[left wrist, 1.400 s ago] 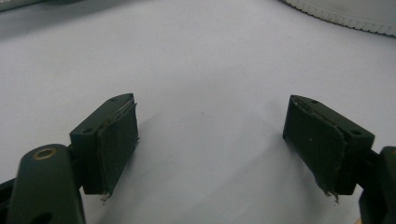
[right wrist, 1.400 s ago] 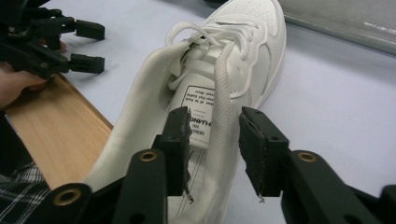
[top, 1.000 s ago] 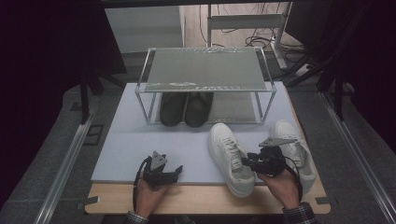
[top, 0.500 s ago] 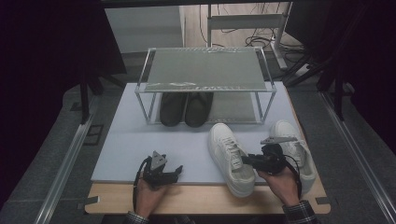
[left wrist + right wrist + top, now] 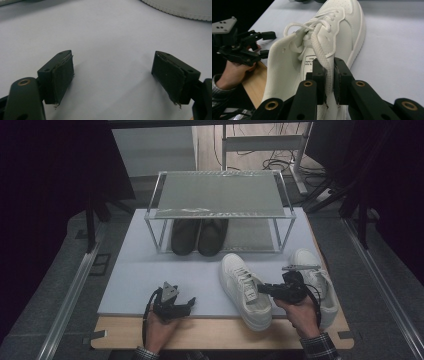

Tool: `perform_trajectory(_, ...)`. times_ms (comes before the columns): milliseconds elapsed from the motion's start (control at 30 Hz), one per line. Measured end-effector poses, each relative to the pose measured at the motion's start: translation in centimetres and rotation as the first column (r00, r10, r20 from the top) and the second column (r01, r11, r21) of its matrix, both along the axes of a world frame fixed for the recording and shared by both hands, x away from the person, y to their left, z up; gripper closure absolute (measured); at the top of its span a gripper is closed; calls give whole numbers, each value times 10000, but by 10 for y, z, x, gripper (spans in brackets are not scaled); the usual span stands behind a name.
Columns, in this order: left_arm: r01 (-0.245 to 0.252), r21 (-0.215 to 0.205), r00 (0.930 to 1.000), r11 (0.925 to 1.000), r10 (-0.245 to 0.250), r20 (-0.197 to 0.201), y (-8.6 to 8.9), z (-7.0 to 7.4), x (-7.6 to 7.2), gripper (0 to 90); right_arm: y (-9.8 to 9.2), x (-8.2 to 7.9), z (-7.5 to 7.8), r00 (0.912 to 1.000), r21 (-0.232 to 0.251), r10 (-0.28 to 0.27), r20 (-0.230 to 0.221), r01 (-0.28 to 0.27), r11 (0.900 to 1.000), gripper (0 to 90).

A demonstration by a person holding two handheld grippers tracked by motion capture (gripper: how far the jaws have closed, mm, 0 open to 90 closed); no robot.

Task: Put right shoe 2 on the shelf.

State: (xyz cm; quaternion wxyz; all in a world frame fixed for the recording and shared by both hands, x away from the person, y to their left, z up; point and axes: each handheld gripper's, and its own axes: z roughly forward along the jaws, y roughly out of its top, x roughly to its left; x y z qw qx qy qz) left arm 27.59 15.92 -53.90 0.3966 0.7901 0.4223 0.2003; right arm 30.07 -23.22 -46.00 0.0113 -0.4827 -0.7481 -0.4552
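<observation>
White shoe lies on the pale mat near the front edge of the worktop, toe pointing far, just left of its mate. Right tongs have just been closing and now pinch the shoe's collar wall beside the tongue, with one lace end caught between the pads; my reading is that a hold on the thin collar gives a firm handle for lifting the shoe without crushing the upper. Left tongs stand wide open with nothing between them, resting low over bare mat at the near left, probably waiting in reserve. A rack stands at the far side of the mat, a dark pair tucked under its shelf on the left; the space beside that pair is free, so the white shoes are likely bound there or for the top. The right gripper view gives the pinch itself: pads, lace and the label inside the tongue, plus the other hand farther off. The high view gives the layout of rack, both pairs and both hands, though the contact point there is too small to judge. The left gripper view adds a ribbed sole edge at far right.
</observation>
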Motion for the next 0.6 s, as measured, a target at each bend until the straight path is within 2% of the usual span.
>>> perform_trajectory(333,-3,-1,10000,10000,3,-1,0,0,0,176,0,3,7,9998,655,175,-10,-174,9977,818)
perform_trajectory(600,-4,-10,10000,10000,4,25,0,0,0,176,-1,6,20,9997,1487,264,17,-263,9885,817)
